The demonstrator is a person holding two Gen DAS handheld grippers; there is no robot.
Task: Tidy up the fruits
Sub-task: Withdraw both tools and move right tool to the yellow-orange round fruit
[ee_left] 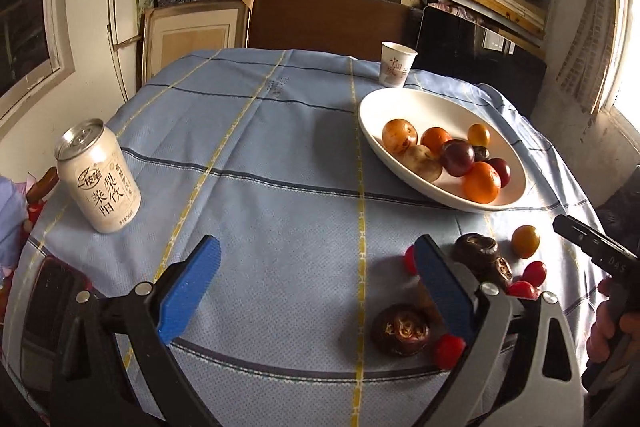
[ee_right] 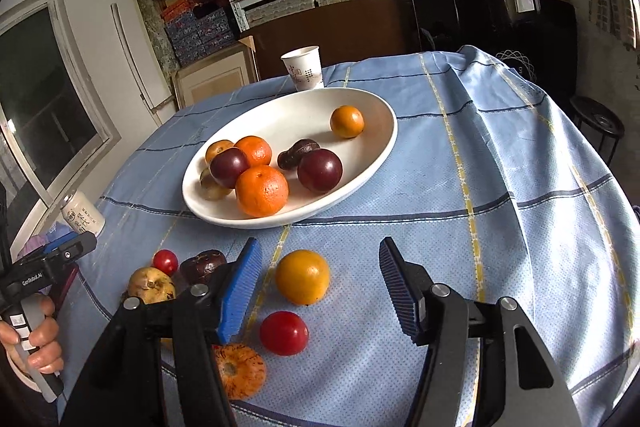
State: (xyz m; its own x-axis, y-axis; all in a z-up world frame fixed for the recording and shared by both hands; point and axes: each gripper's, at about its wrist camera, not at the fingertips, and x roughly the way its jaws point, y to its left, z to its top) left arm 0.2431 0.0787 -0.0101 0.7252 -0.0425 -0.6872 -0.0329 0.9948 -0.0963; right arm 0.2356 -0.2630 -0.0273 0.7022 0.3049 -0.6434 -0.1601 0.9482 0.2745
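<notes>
A white oval bowl [ee_right: 288, 111] holds oranges, dark plums and several smaller fruits. Loose fruit lies on the blue cloth in front of it. My right gripper [ee_right: 320, 251] is open. A yellow-orange fruit [ee_right: 303, 277] sits on the cloth between its blue pads, touched by neither, with a red tomato [ee_right: 284, 333] just nearer. My left gripper [ee_left: 316, 251] stands wide open over bare cloth. Right of its right finger lie dark water chestnuts [ee_left: 476, 251], small red tomatoes [ee_left: 534, 273] and the yellow-orange fruit [ee_left: 525, 241]. The bowl [ee_left: 400, 99] is far right.
A drink can [ee_left: 98, 179] stands at the table's left edge and a paper cup [ee_left: 396, 65] behind the bowl. A brownish fruit [ee_right: 151, 285] and a speckled orange one [ee_right: 238, 371] lie near my right gripper's left finger. A hand [ee_right: 38, 339] holds the other gripper's handle at the left.
</notes>
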